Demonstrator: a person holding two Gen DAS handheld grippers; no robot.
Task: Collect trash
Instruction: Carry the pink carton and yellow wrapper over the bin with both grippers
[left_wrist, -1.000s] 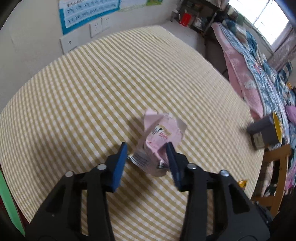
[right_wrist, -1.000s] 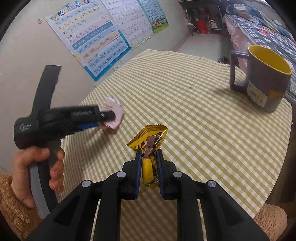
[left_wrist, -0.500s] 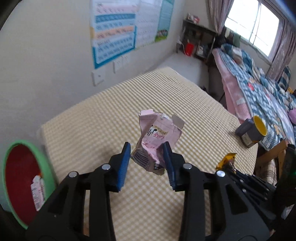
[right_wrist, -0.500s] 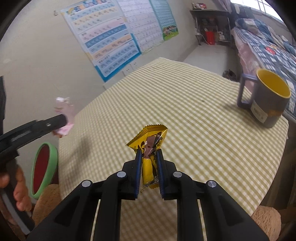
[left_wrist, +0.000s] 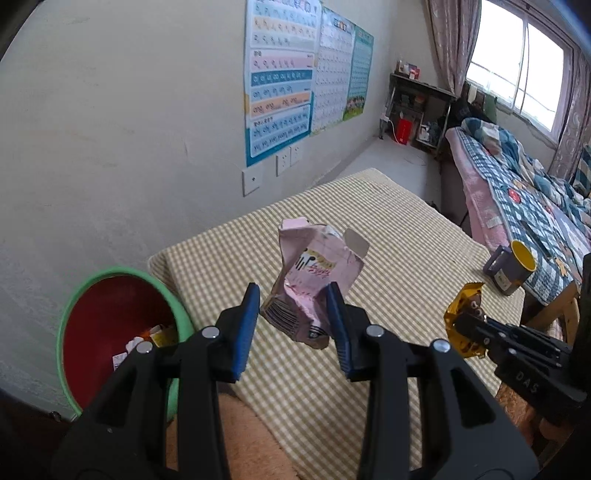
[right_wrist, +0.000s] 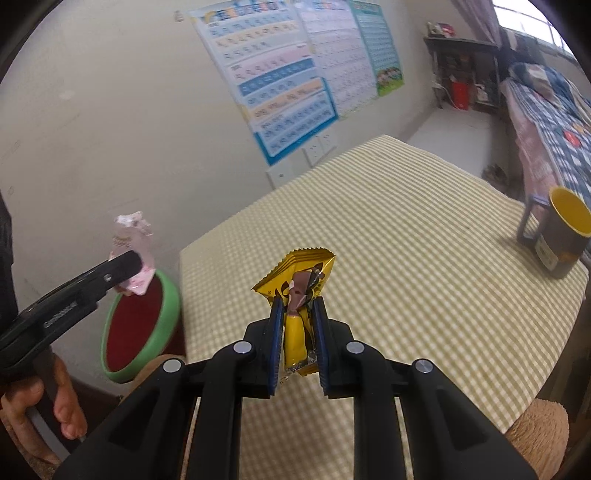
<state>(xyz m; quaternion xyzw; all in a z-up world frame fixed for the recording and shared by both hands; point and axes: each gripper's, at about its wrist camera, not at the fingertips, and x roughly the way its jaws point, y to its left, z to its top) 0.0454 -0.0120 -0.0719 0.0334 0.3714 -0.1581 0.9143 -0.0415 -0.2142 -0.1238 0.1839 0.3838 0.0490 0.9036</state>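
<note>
My left gripper (left_wrist: 291, 317) is shut on a crumpled pink carton (left_wrist: 314, 280) and holds it in the air above the table's near left corner. In the right wrist view the carton (right_wrist: 133, 243) hangs over the bin's rim. My right gripper (right_wrist: 298, 325) is shut on a yellow snack wrapper (right_wrist: 299, 280), lifted above the checked table (right_wrist: 406, 258). It also shows in the left wrist view (left_wrist: 463, 321). A green bin with a red inside (left_wrist: 110, 317) stands on the floor left of the table, with some trash in it.
A grey mug with a yellow inside (right_wrist: 565, 236) stands at the table's right edge. The wall with posters (left_wrist: 288, 74) runs behind the table. A bed (left_wrist: 524, 199) lies to the right. A brown stool edge (right_wrist: 535, 435) sits near the table.
My left gripper has lifted the pink carton off the table and carried it left, close to the green bin. My right gripper has kept the yellow wrapper and risen slightly.
</note>
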